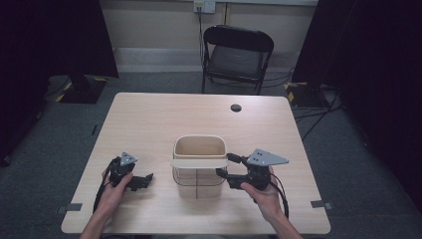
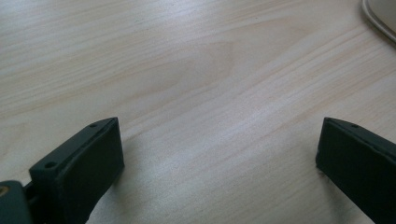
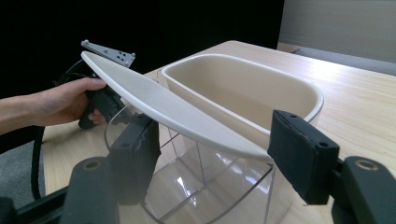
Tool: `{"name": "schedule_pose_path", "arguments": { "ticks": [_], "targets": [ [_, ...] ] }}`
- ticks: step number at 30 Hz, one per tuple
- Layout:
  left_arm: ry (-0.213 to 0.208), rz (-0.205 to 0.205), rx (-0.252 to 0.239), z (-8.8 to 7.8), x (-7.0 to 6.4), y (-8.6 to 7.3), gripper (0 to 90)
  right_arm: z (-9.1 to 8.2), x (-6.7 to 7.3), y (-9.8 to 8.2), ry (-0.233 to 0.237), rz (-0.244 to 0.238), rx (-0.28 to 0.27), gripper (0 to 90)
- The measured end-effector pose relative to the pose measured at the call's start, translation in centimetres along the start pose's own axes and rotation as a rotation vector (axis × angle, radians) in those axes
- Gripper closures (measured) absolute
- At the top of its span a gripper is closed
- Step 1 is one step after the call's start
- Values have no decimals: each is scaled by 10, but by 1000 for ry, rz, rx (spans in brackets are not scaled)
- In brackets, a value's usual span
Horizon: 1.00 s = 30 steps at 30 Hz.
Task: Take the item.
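Container (image 1: 199, 172) of clear plastic stands at the near middle of the worktop (image 1: 164, 114), with a cream inner tub (image 1: 200, 148) seated in its far half and a flat cream lid (image 1: 199, 163) lying across the rim just in front of that tub. The lid covers only a strip of the opening, so the near part of the clear shell remains uncovered; this suggests a lid partly placed or partly removed, though which cannot be told.

The right gripper (image 3: 212, 156) sits at the container's right side, its jaws spread wide with the lid's right end between them but touching neither pad, a stance that seems ready for closing on that end. The left gripper (image 2: 219, 154) rests low to the left of the container, well apart from it, jaws released and holding nothing above bare wood; the left hand (image 1: 115, 188) appears to be waiting, perhaps to steady the container later. A folding chair (image 1: 236, 55) stands beyond the far edge.
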<state>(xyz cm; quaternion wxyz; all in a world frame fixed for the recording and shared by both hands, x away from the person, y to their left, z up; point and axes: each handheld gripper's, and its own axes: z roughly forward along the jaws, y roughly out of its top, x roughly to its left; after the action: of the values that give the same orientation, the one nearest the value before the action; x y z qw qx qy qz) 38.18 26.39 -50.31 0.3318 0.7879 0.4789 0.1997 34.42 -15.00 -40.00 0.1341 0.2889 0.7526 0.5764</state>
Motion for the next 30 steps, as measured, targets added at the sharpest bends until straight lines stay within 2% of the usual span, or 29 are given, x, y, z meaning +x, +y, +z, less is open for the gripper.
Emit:
{"name": "schedule_pose_path", "arguments": {
  "ticks": [19,30],
  "targets": [
    [0,0,0,0,0,0,2,4,1,6,33,-2,-4,406],
    [0,0,0,0,0,0,2,6,3,10,32,-8,11,427]
  ]
}}
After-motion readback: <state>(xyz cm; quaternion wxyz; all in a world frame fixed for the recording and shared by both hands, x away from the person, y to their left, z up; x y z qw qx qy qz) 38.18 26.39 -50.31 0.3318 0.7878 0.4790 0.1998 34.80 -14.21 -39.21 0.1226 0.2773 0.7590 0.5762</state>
